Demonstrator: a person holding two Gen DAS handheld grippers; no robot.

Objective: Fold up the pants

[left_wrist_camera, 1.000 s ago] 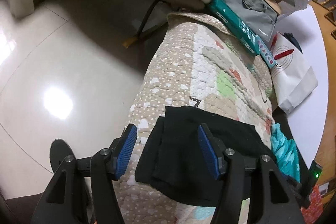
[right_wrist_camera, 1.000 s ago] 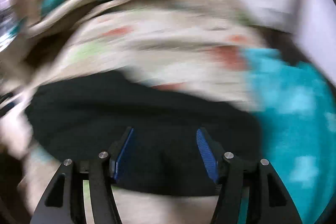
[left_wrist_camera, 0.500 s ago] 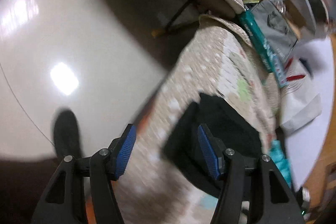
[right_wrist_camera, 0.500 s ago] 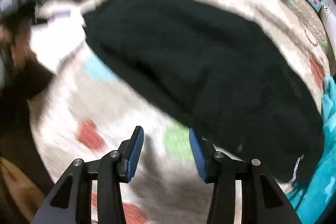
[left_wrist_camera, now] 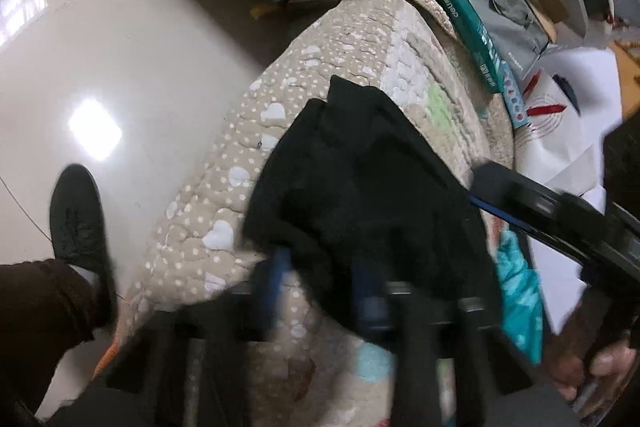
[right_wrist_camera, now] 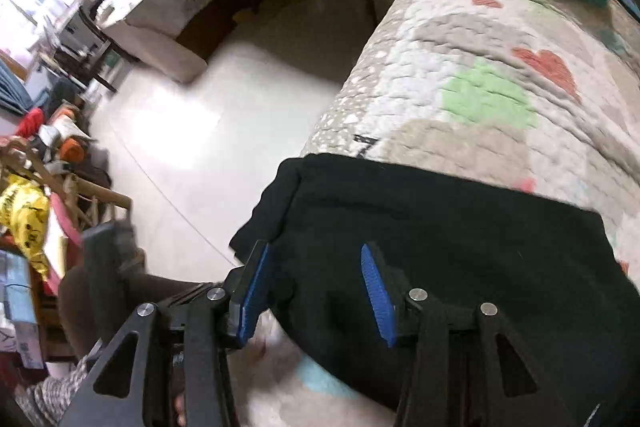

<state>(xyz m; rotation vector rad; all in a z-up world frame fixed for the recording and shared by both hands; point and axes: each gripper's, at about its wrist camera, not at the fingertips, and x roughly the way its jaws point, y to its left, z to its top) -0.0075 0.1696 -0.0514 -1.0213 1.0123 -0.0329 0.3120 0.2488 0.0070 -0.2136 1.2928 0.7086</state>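
Note:
Black pants point(left_wrist_camera: 372, 179) lie folded on a quilted cover point(left_wrist_camera: 320, 67) patterned with hearts, their near corner bunched up. In the blurred left wrist view my left gripper point(left_wrist_camera: 322, 283) is low at that near corner, its jaws closing with the black cloth pinched between the blue pads. In the right wrist view the pants point(right_wrist_camera: 460, 235) fill the lower right. My right gripper point(right_wrist_camera: 316, 291) hovers over their left edge, its jaws opening; cloth lies between and under the fingers, and the pads do not press it. The right gripper point(left_wrist_camera: 532, 211) also reaches in from the right in the left wrist view.
A shiny tiled floor point(left_wrist_camera: 120, 59) drops off left of the cover, with a person's black shoe point(left_wrist_camera: 76, 219) on it. A teal box point(left_wrist_camera: 468, 27), a grey bag point(left_wrist_camera: 512, 19) and a white paper bag point(left_wrist_camera: 556, 131) crowd the far side. A teal cloth point(left_wrist_camera: 516, 299) lies beside the pants.
My left gripper has dropped to the pants' near corner and its jaws have narrowed onto the cloth. The right gripper has swung over to the pants' left edge.

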